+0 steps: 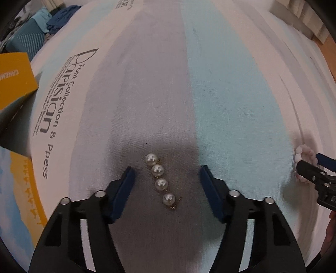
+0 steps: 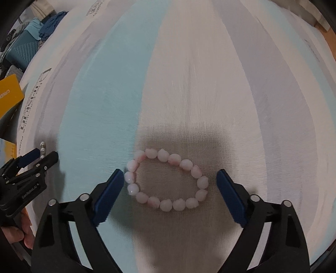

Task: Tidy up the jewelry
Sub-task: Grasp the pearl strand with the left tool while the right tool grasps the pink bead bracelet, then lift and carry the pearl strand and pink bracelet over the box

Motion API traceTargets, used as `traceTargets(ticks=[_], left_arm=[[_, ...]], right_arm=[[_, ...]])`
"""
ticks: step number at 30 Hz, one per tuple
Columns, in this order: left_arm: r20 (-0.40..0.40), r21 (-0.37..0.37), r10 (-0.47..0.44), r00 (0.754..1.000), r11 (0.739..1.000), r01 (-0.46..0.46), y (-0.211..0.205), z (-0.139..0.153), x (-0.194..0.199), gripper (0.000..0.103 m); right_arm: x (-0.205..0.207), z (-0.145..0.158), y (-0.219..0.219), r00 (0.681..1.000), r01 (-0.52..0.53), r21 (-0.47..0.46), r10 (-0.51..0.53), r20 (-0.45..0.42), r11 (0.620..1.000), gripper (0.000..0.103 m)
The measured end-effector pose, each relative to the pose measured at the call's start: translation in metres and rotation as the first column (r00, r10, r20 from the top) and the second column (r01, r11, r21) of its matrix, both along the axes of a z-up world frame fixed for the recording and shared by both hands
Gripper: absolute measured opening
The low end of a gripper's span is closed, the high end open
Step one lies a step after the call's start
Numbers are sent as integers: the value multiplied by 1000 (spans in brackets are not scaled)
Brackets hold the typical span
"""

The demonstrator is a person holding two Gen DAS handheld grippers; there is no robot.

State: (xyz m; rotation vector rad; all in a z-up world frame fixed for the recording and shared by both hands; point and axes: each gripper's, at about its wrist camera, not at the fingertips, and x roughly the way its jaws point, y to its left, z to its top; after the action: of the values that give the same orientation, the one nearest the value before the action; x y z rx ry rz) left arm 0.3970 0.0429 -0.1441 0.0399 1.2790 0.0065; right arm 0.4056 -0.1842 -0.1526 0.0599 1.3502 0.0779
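a home bedroom: striped bedsheet [image 1: 159,84], piled clothes [image 1: 56,21].

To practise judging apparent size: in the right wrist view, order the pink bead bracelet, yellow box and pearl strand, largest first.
1. pink bead bracelet, nearest the camera
2. yellow box
3. pearl strand, partly hidden

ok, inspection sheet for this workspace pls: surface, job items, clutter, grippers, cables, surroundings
surface: striped cloth, grey, light blue and white bands, printed lettering at its left.
job's things: four-pearl strand on the grey band; pink bead bracelet, a closed loop on the white band.
clutter: yellow box at the cloth's left edge.
grippers: left gripper open, straddling the strand; right gripper open, straddling the bracelet, left pad close to its beads.
cables: nothing seen.
surroundings: teal case, blue fabric pile.
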Motion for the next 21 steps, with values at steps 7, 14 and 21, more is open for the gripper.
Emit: traceTargets(ticks=[7,14,21], left_arm=[[-16,-20,-14,1000,1000,13,5,-1,0,20],[-26,-23,-30,999,999,29,4,3,-4,10],[-19,-27,-32,999,999,31,4,12,-15,10]], right_arm=[[0,-3,-3,1000,24,-15,-25,-12,1000,64],[-2,2,-8,999,39,-20,-39,-16,999,19],[-14,9,-10,999,43,-14,-43,21,999,19]])
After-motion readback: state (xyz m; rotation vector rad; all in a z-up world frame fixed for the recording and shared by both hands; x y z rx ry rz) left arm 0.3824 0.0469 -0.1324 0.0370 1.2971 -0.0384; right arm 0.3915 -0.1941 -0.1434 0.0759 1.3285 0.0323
